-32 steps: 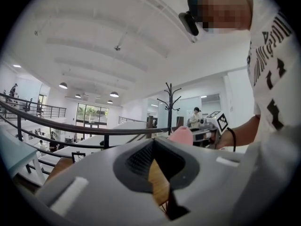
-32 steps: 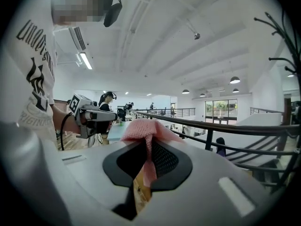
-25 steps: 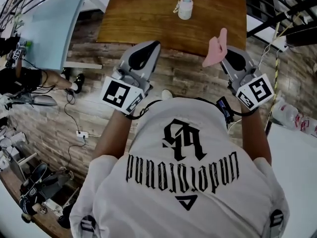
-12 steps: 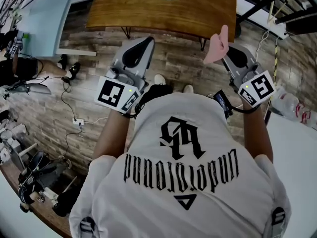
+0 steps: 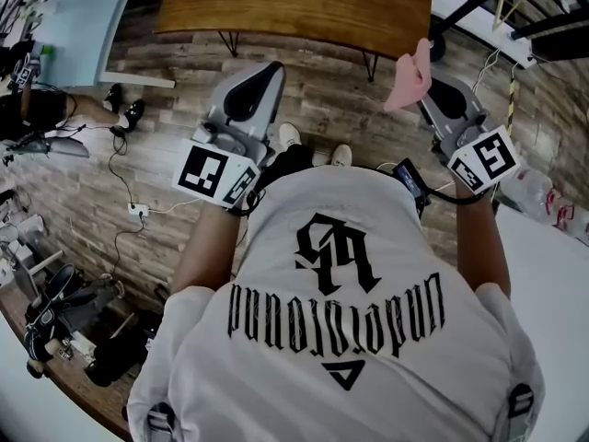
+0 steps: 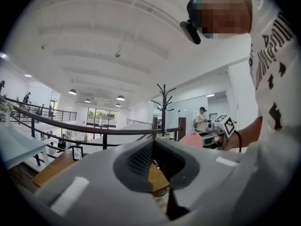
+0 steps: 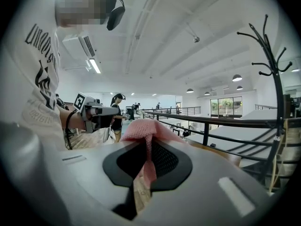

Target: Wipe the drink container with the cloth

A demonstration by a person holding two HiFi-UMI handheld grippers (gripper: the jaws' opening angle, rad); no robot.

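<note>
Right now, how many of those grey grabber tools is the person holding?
2. The left gripper is in the left hand, shut and empty. The right gripper is in the right hand, clamped on a pink cloth. None looks hidden.

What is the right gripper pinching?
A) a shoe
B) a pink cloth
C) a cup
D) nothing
B: the pink cloth sticks up from between the closed jaws of the right gripper.

The cloth (image 5: pixel 410 70) sits in the right gripper (image 7: pixel 144 147), table (image 5: pixel 276 5) ahead.
</note>
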